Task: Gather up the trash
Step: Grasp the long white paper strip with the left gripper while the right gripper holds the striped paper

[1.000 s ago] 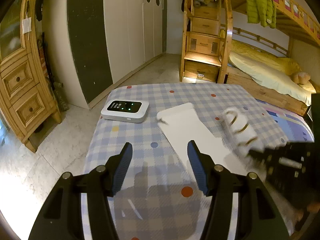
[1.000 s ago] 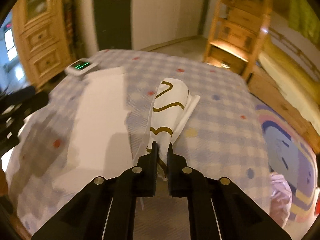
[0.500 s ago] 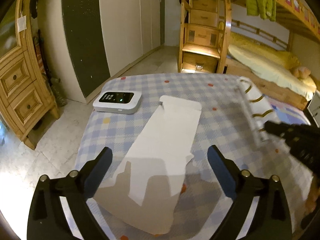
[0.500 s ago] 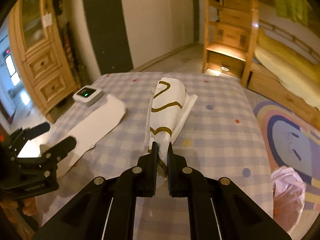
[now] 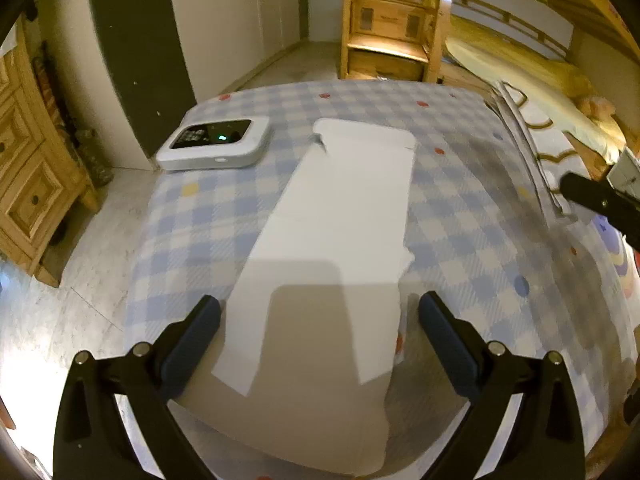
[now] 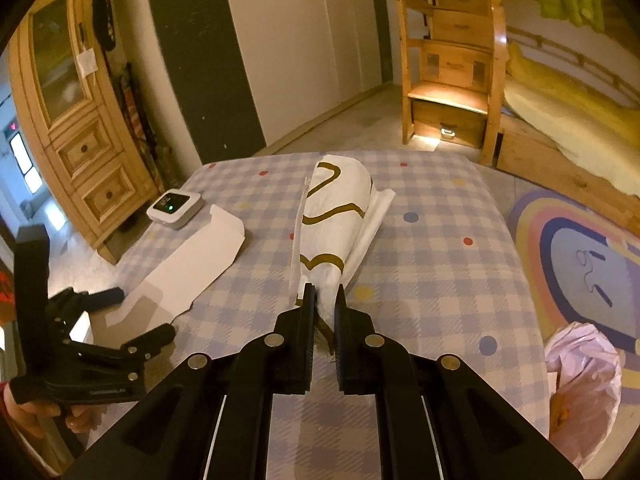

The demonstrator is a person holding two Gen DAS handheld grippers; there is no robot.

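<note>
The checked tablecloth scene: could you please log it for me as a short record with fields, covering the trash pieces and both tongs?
surface: blue-and-white checked tablecloth
left tongs: open, straddling the near end of the flat white cardboard strip, not gripping it
right tongs: shut on the white paper bag with gold lines
bystander item: white device with dark screen, near the cloth's far left corner
bin: pale pink plastic bag on the floor, right of the table
</note>
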